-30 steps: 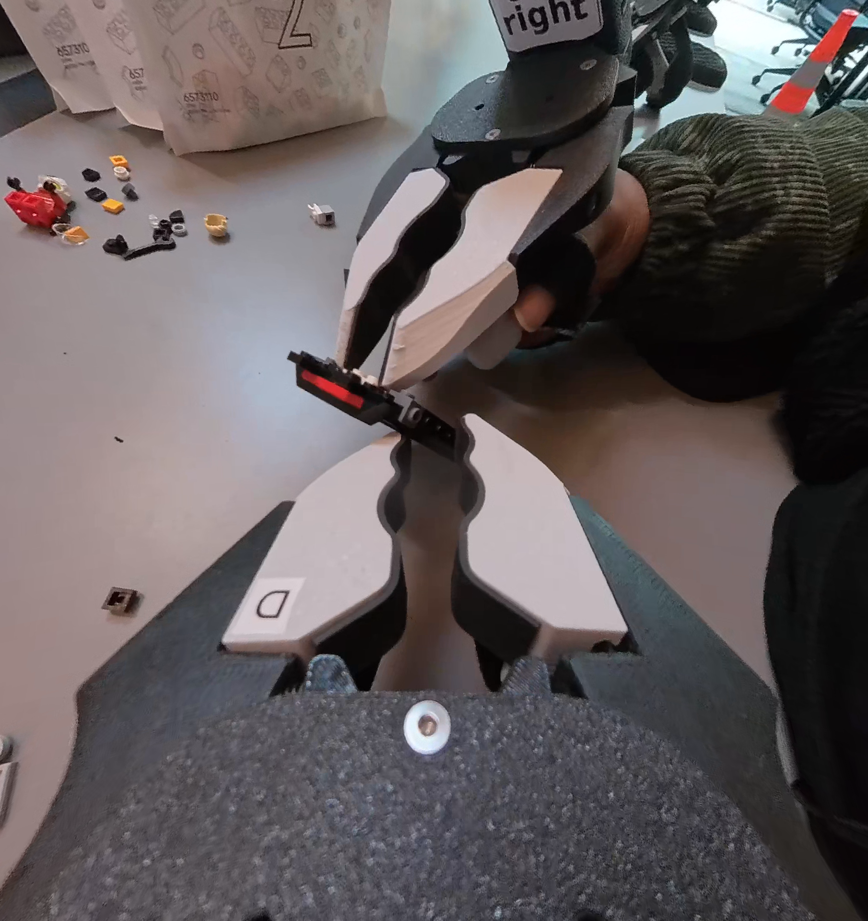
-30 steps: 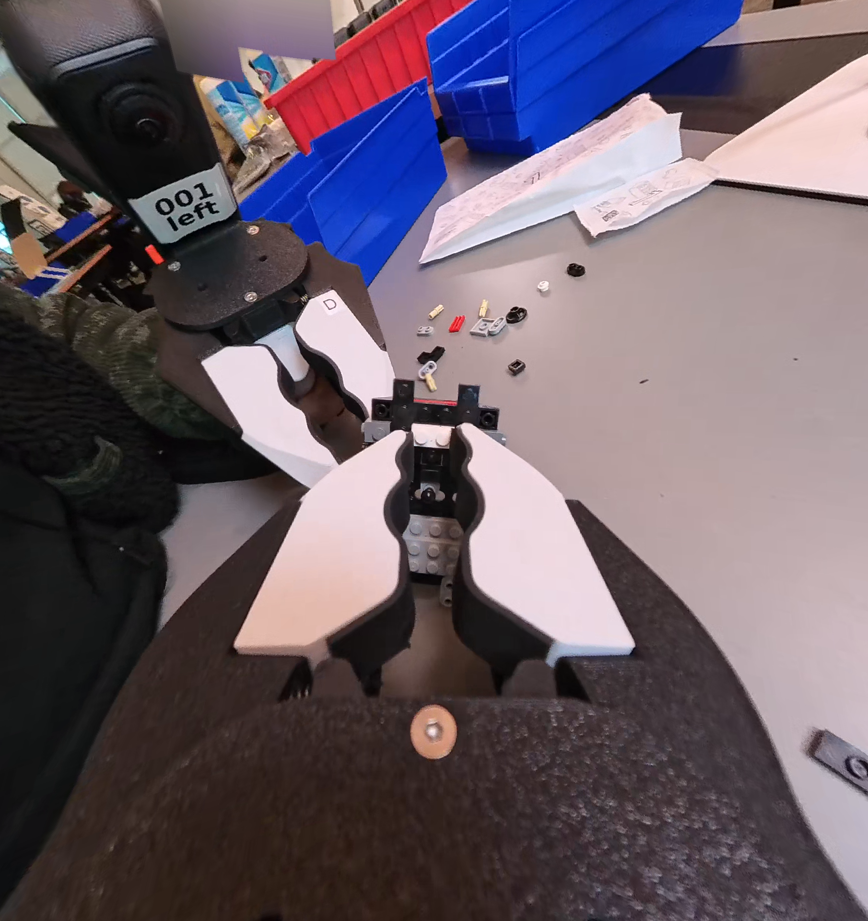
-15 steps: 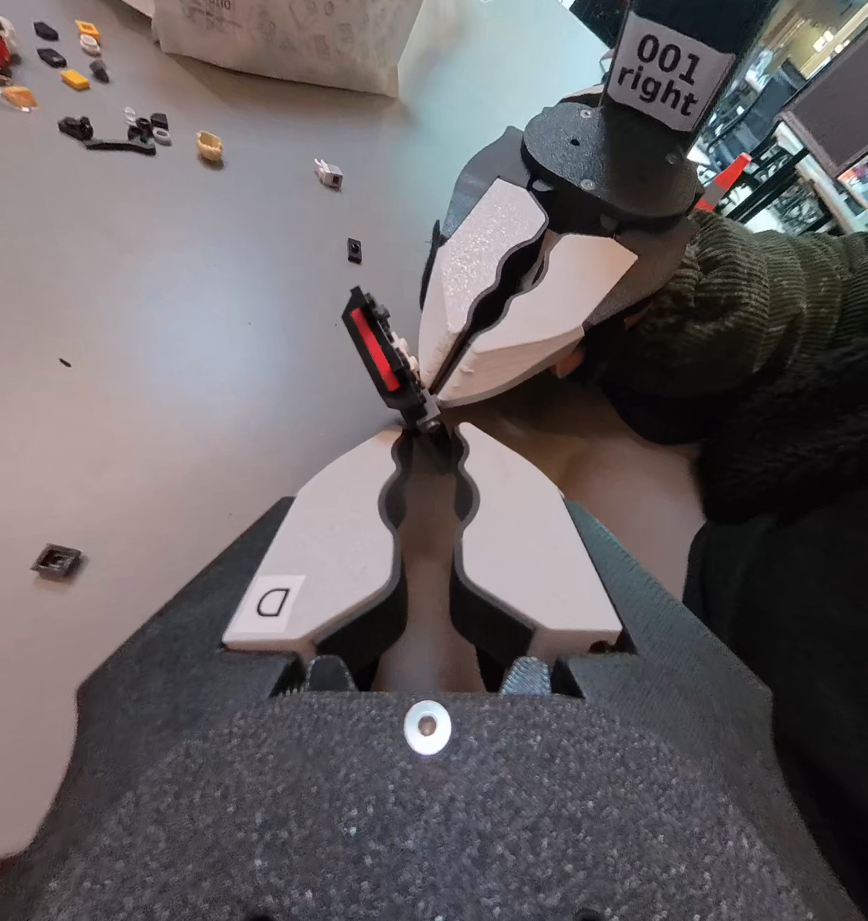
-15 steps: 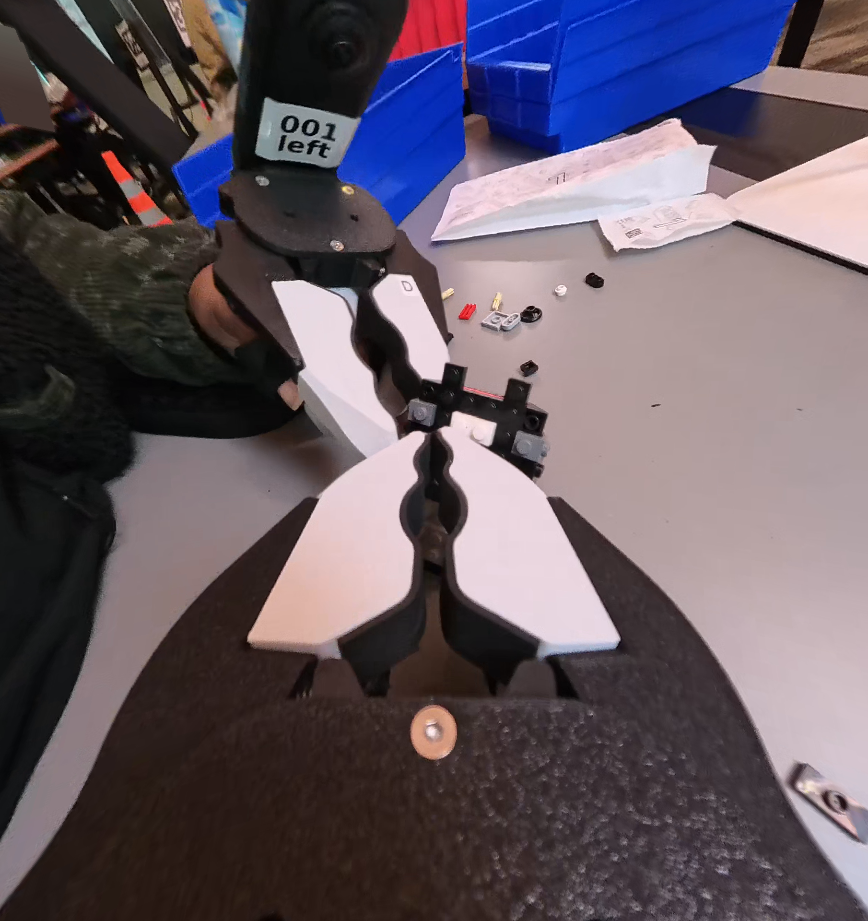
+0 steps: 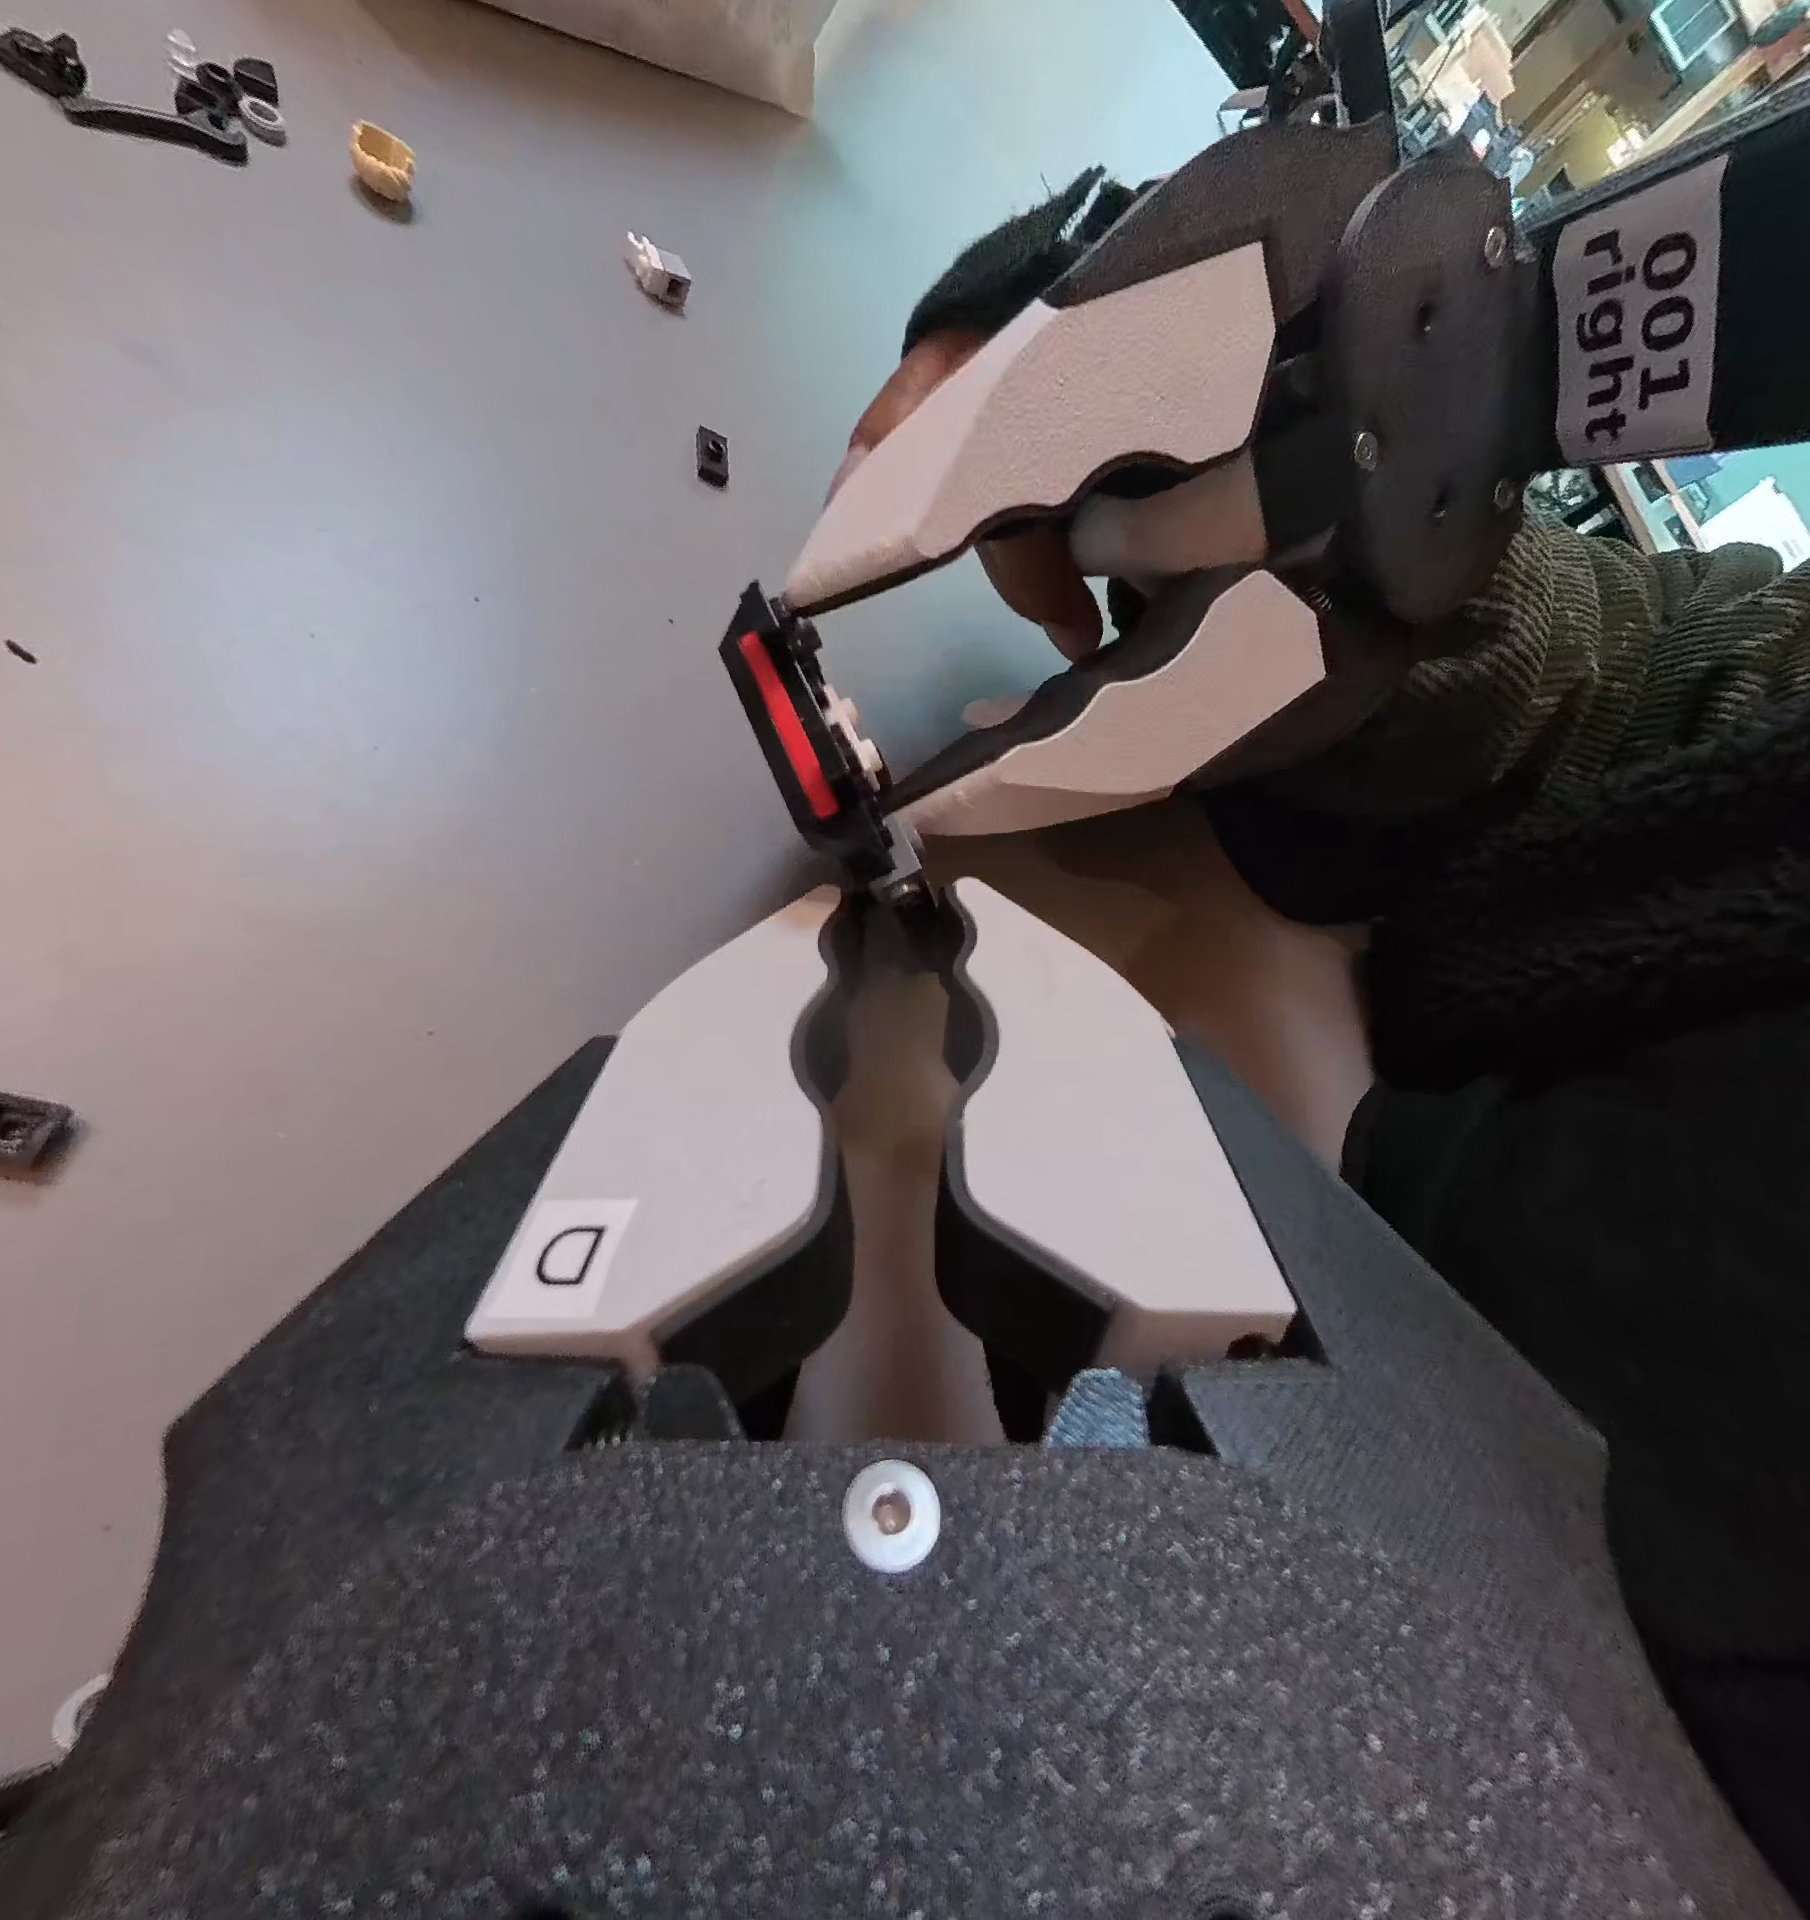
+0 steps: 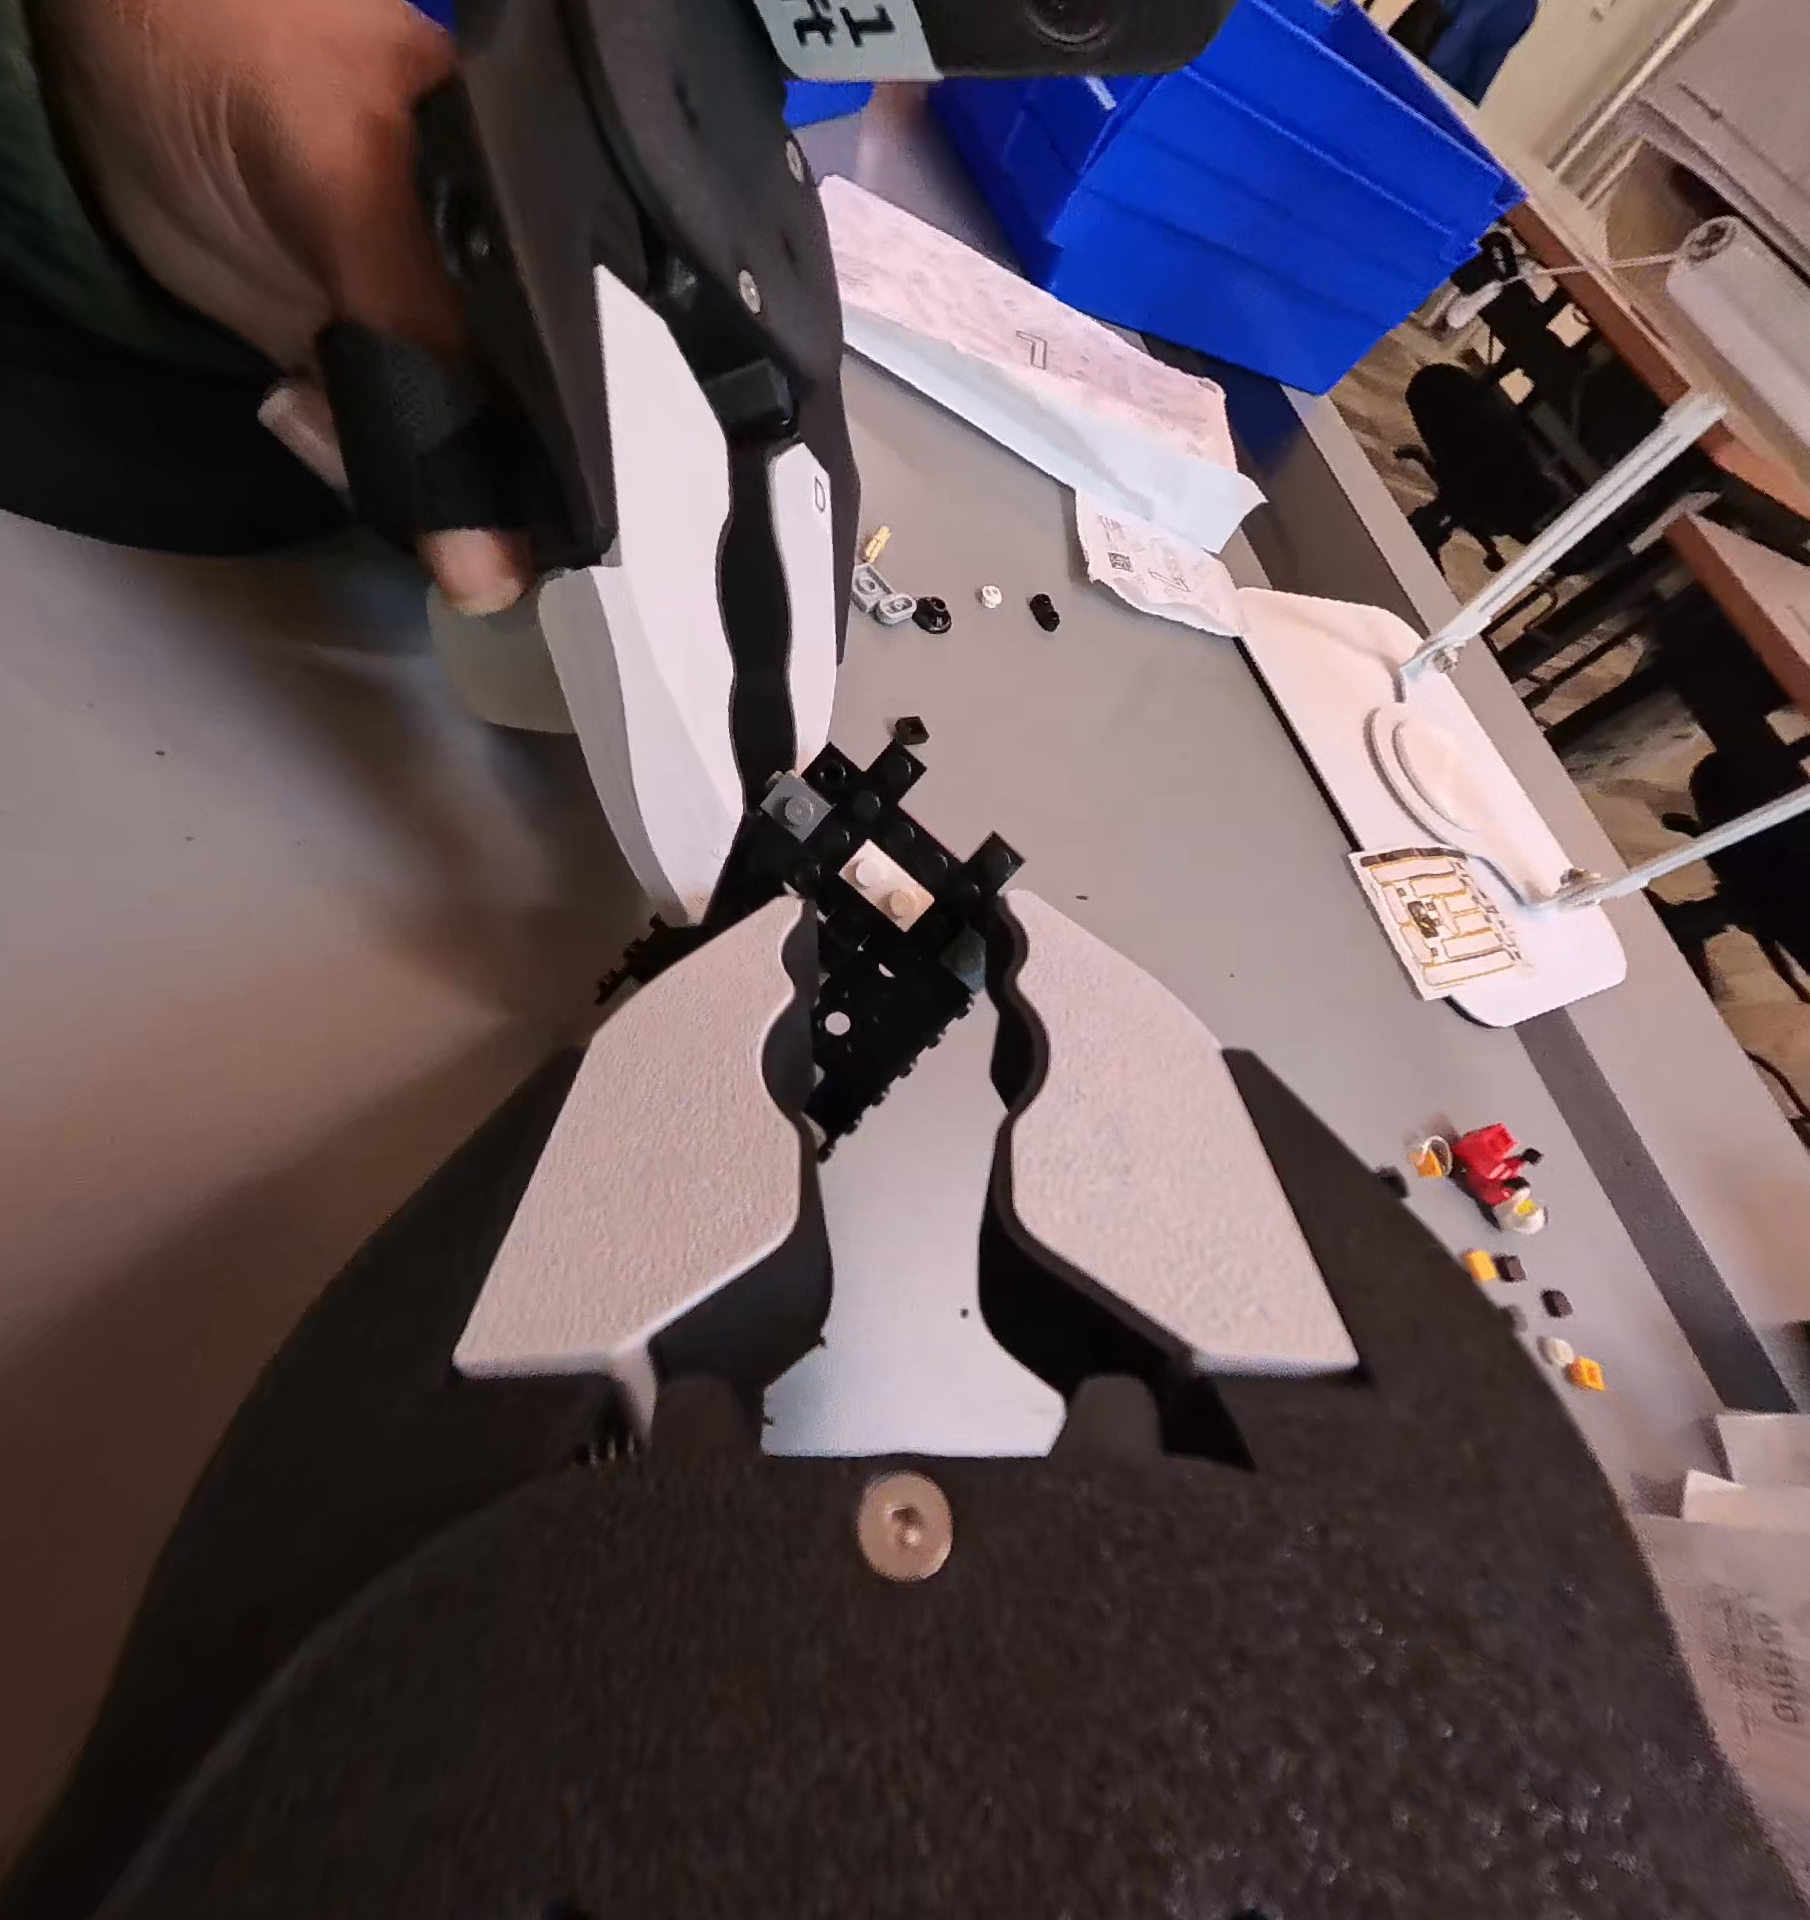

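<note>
Left gripper [image 5: 899,902]: jaws nearly together, pinching the lower grey-and-black corner of a small black brick assembly [image 5: 813,732] (red strip along one face, white studs on the other), held on edge in the air above the grey bench [image 5: 309,644]. Right gripper [image 6: 906,920]: jaws spread wide and straddling the same assembly [image 6: 885,883], upper fingertip [image 5: 813,569] touching its top end, lower fingertip [image 5: 906,795] lying against its studded side near the bottom; firm press or mere contact not settled from either view. Risks, as judgement: grip by one corner only, so any sideways push from the spread jaws likely to pivot or pop the assembly out; plates possibly splitting apart under uneven load; a dropped piece likely to land among loose parts and be hard to tell from them. Near surroundings: small black square piece [image 5: 711,455], white-grey clip brick [image 5: 660,268], tan piece [image 5: 381,158], black square frame piece [image 5: 9,1127], cluster of black bits [image 5: 168,88]. Farther off: red brick figure [image 6: 1490,1169] with orange and black bits, printed paper bags [image 6: 1036,364], blue bins [image 6: 1275,197], white pad with lamp base [image 6: 1441,790]. Hidden or unclear: contact faces of the left jaws (covered by the assembly), the assembly's underside, part of a second black toothed part [image 6: 880,1039] between the right jaws, left edge of the right wrist view blurred, bench corners cut off.
</note>
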{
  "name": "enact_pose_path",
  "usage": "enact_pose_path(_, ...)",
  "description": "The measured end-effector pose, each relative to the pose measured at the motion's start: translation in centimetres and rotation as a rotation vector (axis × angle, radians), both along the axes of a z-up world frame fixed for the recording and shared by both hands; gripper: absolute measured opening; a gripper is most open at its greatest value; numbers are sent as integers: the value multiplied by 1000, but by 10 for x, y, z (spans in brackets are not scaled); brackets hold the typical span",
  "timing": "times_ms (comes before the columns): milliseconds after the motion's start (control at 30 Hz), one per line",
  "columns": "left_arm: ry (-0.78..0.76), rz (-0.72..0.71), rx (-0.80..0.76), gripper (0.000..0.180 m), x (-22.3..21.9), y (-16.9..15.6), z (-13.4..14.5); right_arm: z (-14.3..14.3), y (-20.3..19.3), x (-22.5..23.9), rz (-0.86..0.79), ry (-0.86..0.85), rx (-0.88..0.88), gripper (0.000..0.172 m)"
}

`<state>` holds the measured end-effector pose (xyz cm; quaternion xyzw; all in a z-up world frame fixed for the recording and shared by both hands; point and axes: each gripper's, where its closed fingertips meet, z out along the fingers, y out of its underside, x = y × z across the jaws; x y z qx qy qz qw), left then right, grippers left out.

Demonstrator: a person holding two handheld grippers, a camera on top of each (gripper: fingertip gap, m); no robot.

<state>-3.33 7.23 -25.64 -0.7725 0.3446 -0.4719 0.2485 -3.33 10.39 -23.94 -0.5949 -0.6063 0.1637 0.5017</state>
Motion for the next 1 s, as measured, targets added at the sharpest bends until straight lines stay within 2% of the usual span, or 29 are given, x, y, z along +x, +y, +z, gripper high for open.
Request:
enact_pose_path(67, 2, -7, -12, 13, -1, 0, 0, 3, 0, 0, 19, -3, -20, 33)
enact_pose_path(133, 1, -42, -29, 12, -2, -4, 1, 6, 1, 2, 31, -5, -44, 48)
enact_pose_path(200, -8, -85, -33, 12, 0, -10, 2, 2, -1, 3, 69, -38, -117, 54)
enact_pose_path(300, 4, -114, 0, 12, 1, -12, 1, -6, -11, 0, 143, -49, -228, 39)
enact_pose_path(400, -51, -102, 4, 13, 1, -9, 5, -6, -9, 1, 117, 18, -333, 39)
enact_pose_path(500, -107, -73, 42, 33, 5, -4, 12, 2, -11, -2, 96, 148, -489, 39)
enact_pose_path(533, -112, -77, 62, 32, 8, -4, 13, 2, -11, -4, 83, 176, -546, 39)
enact_pose_path(567, -110, -83, 75, 22, 9, -5, 14, 1, -10, -5, 69, 196, -586, 39)
enact_pose_path(667, -67, -57, 33, 20, 8, -2, 10, -2, -8, -4, 37, 231, -689, 37)
enact_pose_path(767, -36, -18, -52, 11, 4, 1, 1, -4, -6, -5, 25, 198, -610, 36)
enact_pose_path(933, 10, -6, -131, 10, 3, -1, -7, -2, -4, -6, 17, 28, -198, 41)
enact_pose_path(1000, 20, -19, -169, 10, 3, -5, -11, -2, -6, -7, 33, -23, -97, 41)
